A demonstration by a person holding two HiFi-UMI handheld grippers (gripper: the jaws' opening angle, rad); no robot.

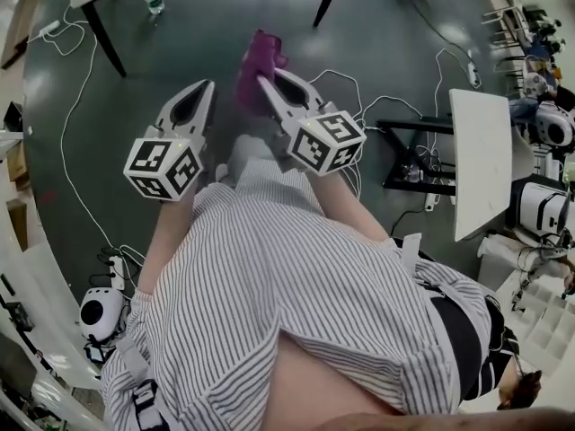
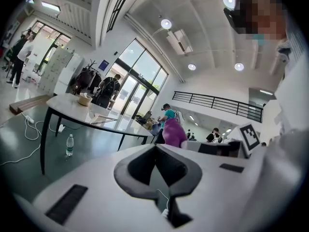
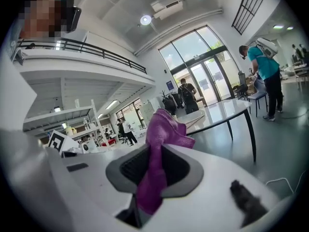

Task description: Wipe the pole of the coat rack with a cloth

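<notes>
Holding the purple cloth [image 3: 163,129] clamped in the right tongs [image 1: 266,83] above open floor [image 1: 189,34] — left tongs [image 1: 207,88] shut, empty — wiping looks unstarted: no coat rack pole is near them, so all of it remains.

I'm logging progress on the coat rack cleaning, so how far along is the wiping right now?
Done: the crumpled purple cloth is picked up, pinched in the right gripper. In hand: both grippers are held out over the dark floor, the left gripper shut and empty. Left: all the wiping; no pole shows near either gripper.
</notes>
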